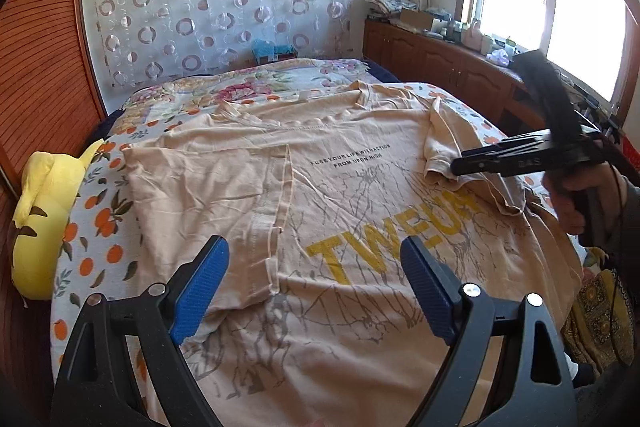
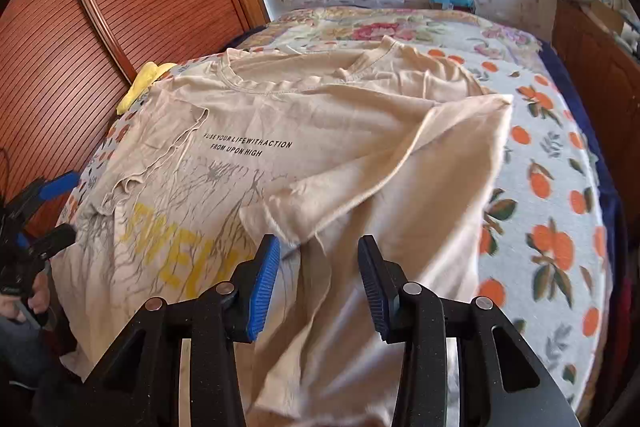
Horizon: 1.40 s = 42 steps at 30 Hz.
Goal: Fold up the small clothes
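A beige T-shirt (image 1: 344, 187) with yellow letters and black text lies spread on the bed, front up; it also shows in the right wrist view (image 2: 320, 131). Its left sleeve (image 1: 224, 195) is folded in over the chest. Its right side (image 2: 400, 187) is folded in over the body. My left gripper (image 1: 316, 287) is open and empty, hovering above the shirt's lower left part. My right gripper (image 2: 318, 283) is open just above the folded-in right sleeve hem (image 2: 296, 227); it appears side-on in the left wrist view (image 1: 456, 167), with its tips at the sleeve.
The bed (image 2: 552, 211) has an orange-print sheet and a floral quilt (image 1: 240, 91) at the far end. A yellow plush toy (image 1: 36, 219) lies at the left edge by a wooden wardrobe (image 1: 44, 67). A wooden cabinet (image 1: 440, 55) with clutter stands under the window at right.
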Available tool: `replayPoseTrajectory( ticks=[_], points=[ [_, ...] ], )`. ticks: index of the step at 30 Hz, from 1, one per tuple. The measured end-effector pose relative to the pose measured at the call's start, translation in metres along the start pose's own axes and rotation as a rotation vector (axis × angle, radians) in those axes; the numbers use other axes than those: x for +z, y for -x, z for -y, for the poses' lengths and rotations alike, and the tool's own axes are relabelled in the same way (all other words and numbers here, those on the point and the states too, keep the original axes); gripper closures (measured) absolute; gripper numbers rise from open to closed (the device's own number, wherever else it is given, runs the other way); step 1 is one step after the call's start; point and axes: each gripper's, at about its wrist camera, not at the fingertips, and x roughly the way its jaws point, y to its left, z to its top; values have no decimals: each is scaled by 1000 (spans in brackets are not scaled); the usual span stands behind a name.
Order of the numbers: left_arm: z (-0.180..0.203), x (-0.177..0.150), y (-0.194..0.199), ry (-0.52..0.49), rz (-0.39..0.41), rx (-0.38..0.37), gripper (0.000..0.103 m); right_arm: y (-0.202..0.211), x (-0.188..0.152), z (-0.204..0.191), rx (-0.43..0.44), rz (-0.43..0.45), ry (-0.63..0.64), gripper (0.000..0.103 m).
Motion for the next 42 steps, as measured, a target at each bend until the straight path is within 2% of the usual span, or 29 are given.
replayPoseTrajectory(
  ticks=[3,6,10,14,15,16,18,22,29,33,38,42],
  points=[
    [-8,-3,3,18,0,10,15,-12,14,-4,19,-6,-1,61],
    [-15,-7,3,35,0,15,15,-22,34,-15,47,1,31,83],
    [-24,-11,1,54,-7,20,15,-36,64,-22,38,32,63,88],
    [-28,-15,-3,64,-18,20,15,-44,86,-32,43,73,73,87],
    [-29,-16,-2,64,-19,20,15,-45,88,-34,43,76,76,84],
    [-30,-17,-3,66,-18,21,15,-46,90,-36,28,74,77,73],
    [-31,-17,-2,70,-17,18,15,-44,89,-38,-6,90,72,70],
    [-34,-17,-1,71,-15,26,15,-32,71,-38,-60,112,94,70],
    [-40,-20,0,78,-12,37,15,-5,3,-19,-160,51,162,70],
    [-41,-24,-2,89,-20,31,15,19,-40,-21,-112,65,134,70],
    [-40,-26,-6,104,-30,24,15,29,-70,-46,-45,64,158,70],
    [-39,-27,-6,99,-35,28,15,19,-81,-60,-94,24,201,70]
  ],
)
